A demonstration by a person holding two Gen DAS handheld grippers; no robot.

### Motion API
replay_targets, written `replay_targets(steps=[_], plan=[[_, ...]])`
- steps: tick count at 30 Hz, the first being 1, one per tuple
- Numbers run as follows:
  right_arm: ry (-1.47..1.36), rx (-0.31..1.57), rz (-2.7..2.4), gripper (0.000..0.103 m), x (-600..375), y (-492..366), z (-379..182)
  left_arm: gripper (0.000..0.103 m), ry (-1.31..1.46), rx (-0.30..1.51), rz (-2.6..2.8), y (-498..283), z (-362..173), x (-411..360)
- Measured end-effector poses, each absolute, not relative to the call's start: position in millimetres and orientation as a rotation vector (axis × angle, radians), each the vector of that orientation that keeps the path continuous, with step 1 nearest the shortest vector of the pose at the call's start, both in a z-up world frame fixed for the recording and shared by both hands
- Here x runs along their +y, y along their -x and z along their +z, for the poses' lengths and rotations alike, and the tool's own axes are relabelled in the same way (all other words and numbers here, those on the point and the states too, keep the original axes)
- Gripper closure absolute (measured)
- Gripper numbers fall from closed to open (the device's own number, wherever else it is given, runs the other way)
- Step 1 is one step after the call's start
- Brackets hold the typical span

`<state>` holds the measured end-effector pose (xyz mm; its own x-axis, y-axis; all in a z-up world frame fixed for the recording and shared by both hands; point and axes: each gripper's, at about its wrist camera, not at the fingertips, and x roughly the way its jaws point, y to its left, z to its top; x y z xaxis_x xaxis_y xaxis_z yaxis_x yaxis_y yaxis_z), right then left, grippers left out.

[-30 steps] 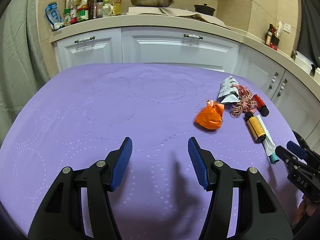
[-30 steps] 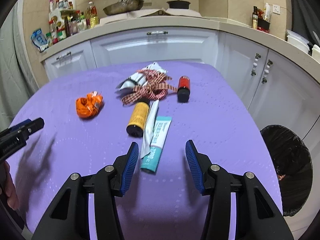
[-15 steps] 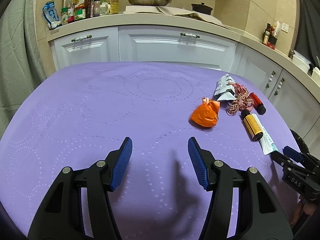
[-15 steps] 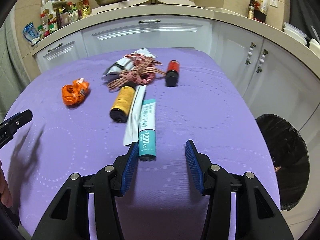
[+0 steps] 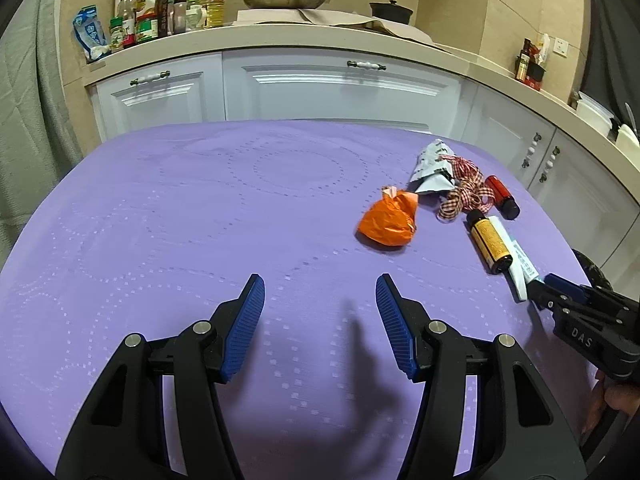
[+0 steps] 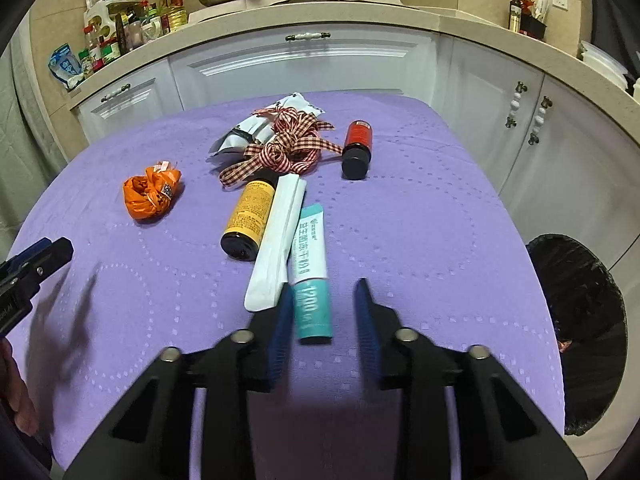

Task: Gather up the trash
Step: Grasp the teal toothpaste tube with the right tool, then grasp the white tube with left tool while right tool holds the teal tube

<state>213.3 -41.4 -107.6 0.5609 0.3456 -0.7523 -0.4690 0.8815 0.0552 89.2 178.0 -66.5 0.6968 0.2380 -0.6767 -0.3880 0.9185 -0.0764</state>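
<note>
A purple tablecloth [image 5: 168,216] fronts white kitchen cabinets [image 5: 336,88] beneath a cluttered countertop [image 5: 280,36].

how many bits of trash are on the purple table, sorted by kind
Small bottles: 2, yellow-label bottle and red-label bottle
Sachets and packets: 3, teal sachet, white sachet, printed white packet
Crumpled wrappers: 1, orange wrapper
Ribbons: 1, checked ribbon
Total: 7

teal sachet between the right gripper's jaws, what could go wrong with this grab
The right gripper is closing with only the near end of the teal sachet between its jaws, so the flat packet may slip out. The white wrapper lies against the sachet beside the left finger and could be dragged along. The trash bin sits off the table's right edge, so a loose hold might drop it short.
</note>
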Motion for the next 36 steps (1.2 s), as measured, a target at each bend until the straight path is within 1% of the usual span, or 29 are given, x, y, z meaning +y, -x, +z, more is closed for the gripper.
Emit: replay_targets(steps=[4, 5, 19, 36], plan=[[0.150, 0.852, 0.490, 0.087, -44.0, -212.7, -108.1, 0.047, 0.216, 0.724, 0.338, -92.1, -66.9, 170.7], [0.147, 0.851, 0.488, 0.087, -45.4, -212.5, -107.9, 0.047, 0.214, 0.726, 0.332, -93.3, -67.0, 168.0], [0.082, 0.823, 0.442, 0.088, -84.1, -215.8, -104.9, 0.047, 0.156, 0.739, 0.232, -119.9, -64.6, 111.6], [-0.053, 0.793, 0.390, 0.088, -161.2, -227.9, -105.7, 0.047, 0.055, 0.822, 0.147, -174.7, -84.7, 32.4]])
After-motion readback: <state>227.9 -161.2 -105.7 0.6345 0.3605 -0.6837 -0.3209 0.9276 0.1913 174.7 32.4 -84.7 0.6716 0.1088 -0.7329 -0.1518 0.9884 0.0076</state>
